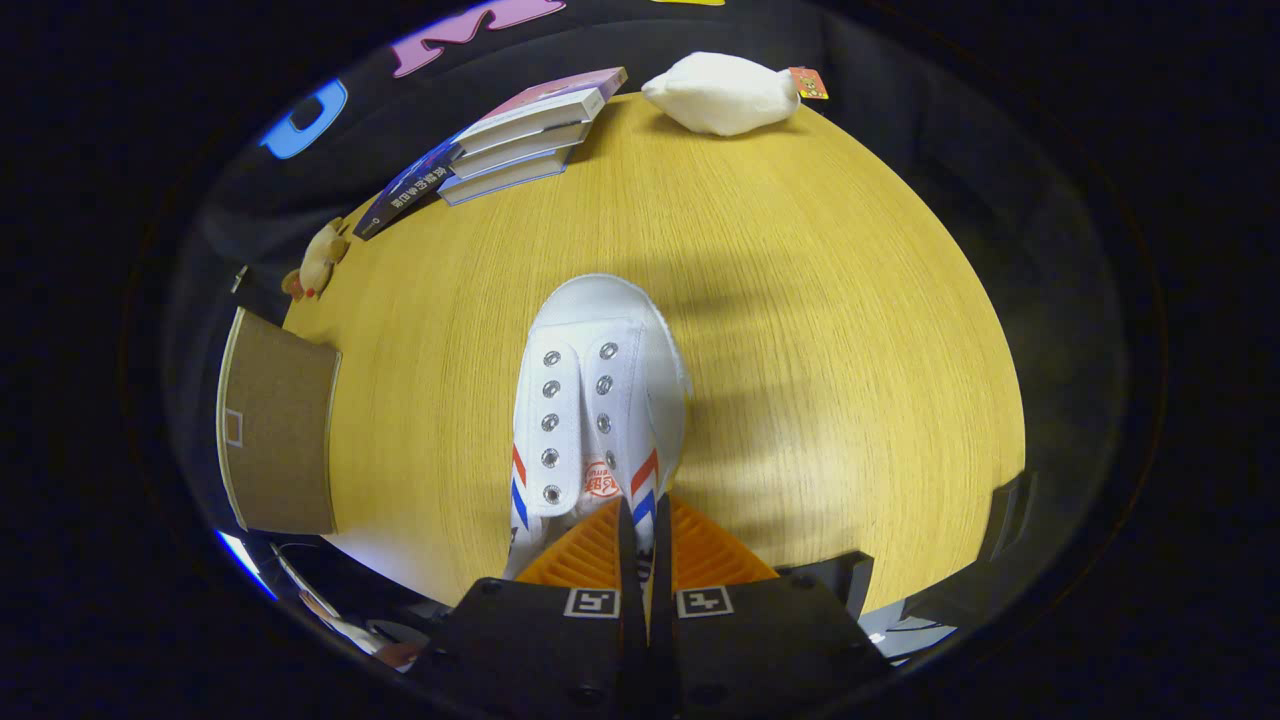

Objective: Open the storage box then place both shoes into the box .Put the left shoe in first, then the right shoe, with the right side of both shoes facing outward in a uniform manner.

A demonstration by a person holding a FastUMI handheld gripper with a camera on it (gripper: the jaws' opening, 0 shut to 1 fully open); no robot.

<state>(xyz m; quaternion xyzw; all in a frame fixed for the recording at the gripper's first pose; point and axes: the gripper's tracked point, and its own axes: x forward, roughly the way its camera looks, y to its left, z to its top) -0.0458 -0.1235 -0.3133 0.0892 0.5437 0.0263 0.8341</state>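
One white canvas shoe (598, 400) occupied the centre of the wooden table (820, 330), toe pointing away from me, with metal eyelets in two rows and red and blue stripes on each side near its opening. I saw my gripper (640, 530) drawn nearly together on the rear part of that shoe, both fingers (585, 555) pinching a thin fold of its upper at the collar, with only a slim gap between them. To the left of the shoe, well apart from it at the table's edge, stood a brown cardboard storage box (280, 430); whether it was open I could not tell. Beyond the shoe, at the far side of the table, lay a stack of books (520, 135) and, to its right, a white pouch (722, 92) bearing a small tag. A small plush toy (318, 260) sat between the books and the box.
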